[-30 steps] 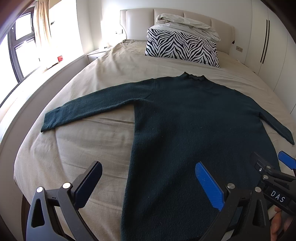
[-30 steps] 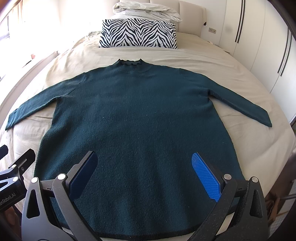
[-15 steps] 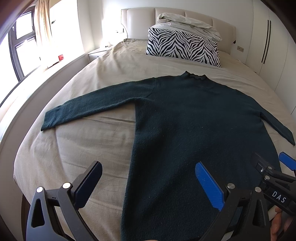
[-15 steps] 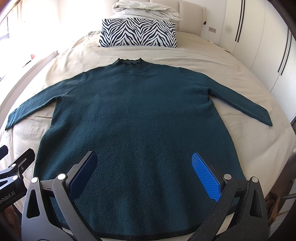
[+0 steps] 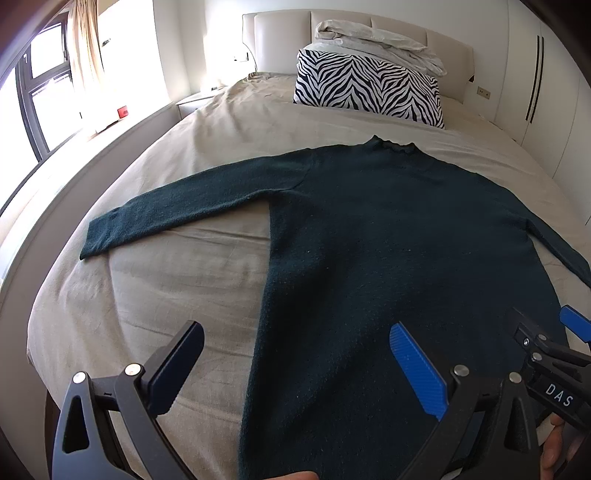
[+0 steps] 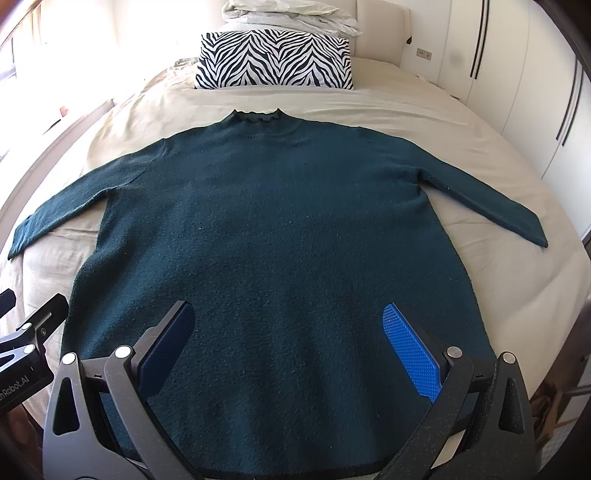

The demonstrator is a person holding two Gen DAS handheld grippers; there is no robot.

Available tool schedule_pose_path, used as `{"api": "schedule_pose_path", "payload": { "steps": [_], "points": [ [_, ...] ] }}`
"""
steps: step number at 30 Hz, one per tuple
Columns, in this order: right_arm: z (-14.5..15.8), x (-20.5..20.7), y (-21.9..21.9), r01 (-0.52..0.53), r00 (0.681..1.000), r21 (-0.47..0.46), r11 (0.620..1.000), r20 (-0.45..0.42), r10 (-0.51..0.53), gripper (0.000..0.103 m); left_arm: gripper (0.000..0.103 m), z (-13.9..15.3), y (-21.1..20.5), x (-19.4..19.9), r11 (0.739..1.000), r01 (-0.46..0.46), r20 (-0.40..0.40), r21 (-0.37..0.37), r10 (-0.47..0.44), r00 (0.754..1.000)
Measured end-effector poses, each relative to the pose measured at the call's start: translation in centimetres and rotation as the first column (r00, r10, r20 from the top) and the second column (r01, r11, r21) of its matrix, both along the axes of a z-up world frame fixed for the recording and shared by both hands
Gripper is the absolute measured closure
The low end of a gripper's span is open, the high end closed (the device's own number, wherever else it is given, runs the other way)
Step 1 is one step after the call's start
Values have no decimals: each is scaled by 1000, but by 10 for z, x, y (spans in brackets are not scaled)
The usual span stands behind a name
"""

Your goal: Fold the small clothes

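A dark teal knit sweater (image 6: 280,236) lies flat and face up on the beige bed (image 6: 461,122), collar toward the headboard, both sleeves spread out to the sides. It also shows in the left wrist view (image 5: 388,236), with its left sleeve (image 5: 184,210) stretched out. My right gripper (image 6: 288,332) is open and empty, hovering above the sweater's lower body near the hem. My left gripper (image 5: 295,350) is open and empty, above the sweater's lower left edge. Each gripper shows at the edge of the other's view.
A zebra-striped pillow (image 6: 273,59) stands at the head of the bed with a folded white duvet (image 6: 291,14) on it. White wardrobes (image 6: 517,62) line the right wall. A window (image 5: 40,96) and a ledge run along the left.
The views have shifted only slightly. The sweater has not moved, and both grippers stay open above its lower part.
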State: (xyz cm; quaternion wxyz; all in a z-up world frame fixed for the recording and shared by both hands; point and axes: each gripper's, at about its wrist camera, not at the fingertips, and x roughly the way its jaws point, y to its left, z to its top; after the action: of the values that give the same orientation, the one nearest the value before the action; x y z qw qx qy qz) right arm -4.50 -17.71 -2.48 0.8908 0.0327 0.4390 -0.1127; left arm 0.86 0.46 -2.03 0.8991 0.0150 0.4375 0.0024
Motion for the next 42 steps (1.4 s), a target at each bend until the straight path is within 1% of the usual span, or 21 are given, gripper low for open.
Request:
{"api": "schedule_pose_path", "payload": {
  "steps": [6,11,14,17,18,20,21,22,24,26,27,29,30,31,32,33,34,35,38,41,42],
  "points": [
    [-5,3,-7,5,1000,11,1000,-7,-5,0,0,-2,-2,7,999,-1,-11,-36,0,1000],
    [-5,6,-23,19,1000,40,999,11,-20,0,0,-3,-11,12,1000,6,5,-21,-6,1000],
    [5,5,-55,46,996,114,992,72,-55,0,0,-5,-16,18,999,18,-8,-31,-18,1000],
    [19,-1,-122,114,975,250,961,159,-157,0,0,-9,-13,29,993,26,-42,-113,-31,999],
    [23,-4,-154,150,959,305,941,184,-213,0,0,-10,-11,33,989,26,-53,-148,-34,998],
    [24,-9,-213,221,926,403,888,200,-321,0,0,-11,-11,42,981,21,-63,-194,-34,997],
    [21,-14,-249,275,898,461,844,191,-397,0,0,-12,-11,46,977,23,-61,-211,-36,997],
    [15,-19,-283,321,865,521,791,179,-469,0,0,-12,-13,51,975,27,-58,-222,-41,997],
    [0,-32,-348,377,791,640,669,154,-592,0,0,-14,-19,61,972,42,-43,-229,-53,998],
    [-19,-41,-402,422,725,708,567,112,-680,4,0,-13,-27,68,965,79,-8,-248,-83,996],
    [-28,-43,-423,432,705,733,525,88,-704,9,0,-13,-31,73,962,98,2,-257,-101,995],
    [-47,-45,-457,433,676,783,447,46,-735,14,0,-14,-41,81,959,117,-3,-257,-122,993],
    [-57,-44,-474,435,661,805,403,19,-750,17,0,-15,-47,85,963,120,-18,-241,-128,992],
    [-66,-43,-487,437,649,818,374,1,-760,20,0,-16,-53,90,969,115,-46,-218,-128,991],
    [-74,-41,-497,438,640,827,351,-12,-769,21,0,-19,-57,95,972,105,-73,-210,-123,990],
    [-80,-38,-507,434,632,837,333,-20,-775,25,0,-20,-58,100,970,99,-89,-224,-121,989],
    [-83,-35,-517,428,629,843,324,-20,-777,29,0,-21,-59,104,967,93,-91,-236,-117,989],
    [-85,-31,-524,423,626,846,324,-14,-780,31,0,-20,-60,108,967,90,-85,-238,-113,990],
    [-94,-19,-546,410,622,845,344,16,-783,39,0,-23,-64,119,963,101,-77,-250,-124,989],
    [-108,-6,-572,420,602,849,322,5,-799,61,0,-27,-68,127,947,124,-81,-296,-154,985],
    [-112,-3,-582,434,595,843,317,-4,-804,74,0,-27,-68,129,943,130,-74,-306,-160,984]
  ]
}}
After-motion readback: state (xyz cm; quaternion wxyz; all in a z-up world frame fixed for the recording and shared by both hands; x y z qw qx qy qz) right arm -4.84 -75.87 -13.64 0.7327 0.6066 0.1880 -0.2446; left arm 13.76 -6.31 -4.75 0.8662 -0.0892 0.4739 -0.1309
